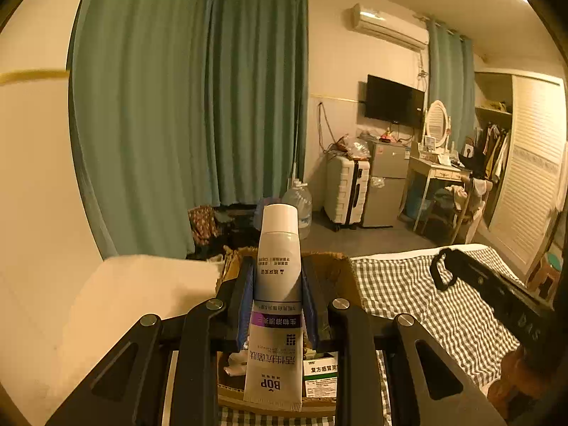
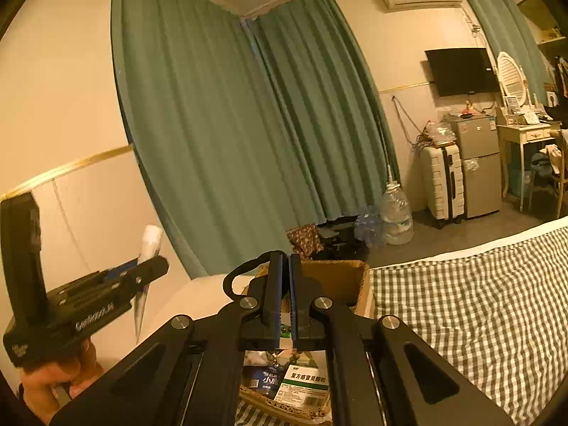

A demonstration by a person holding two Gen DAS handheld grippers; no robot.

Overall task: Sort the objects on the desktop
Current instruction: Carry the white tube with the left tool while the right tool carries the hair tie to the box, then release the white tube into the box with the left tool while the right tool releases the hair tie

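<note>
Green curtains (image 2: pixel 227 135) hang behind a bed with a checked cover (image 2: pixel 472 305), and a cardboard box (image 2: pixel 340 277) sits against its edge. Above that box the left gripper (image 1: pixel 277 294) is clamped on a white toothpaste tube (image 1: pixel 277 284), held upright with its cap at the top. Beside it the right gripper (image 2: pixel 284 298) has its fingers nearly together around nothing, over a basket (image 2: pixel 280 404) holding a green-and-white medicine box (image 2: pixel 305 383).

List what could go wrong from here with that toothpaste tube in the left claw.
The left claw grips the toothpaste tube at mid-body, cap up, so squeezing may deform it or let it slip. Below sits a woven basket already holding a medicine box; a careless drop could land on it or miss.
</note>
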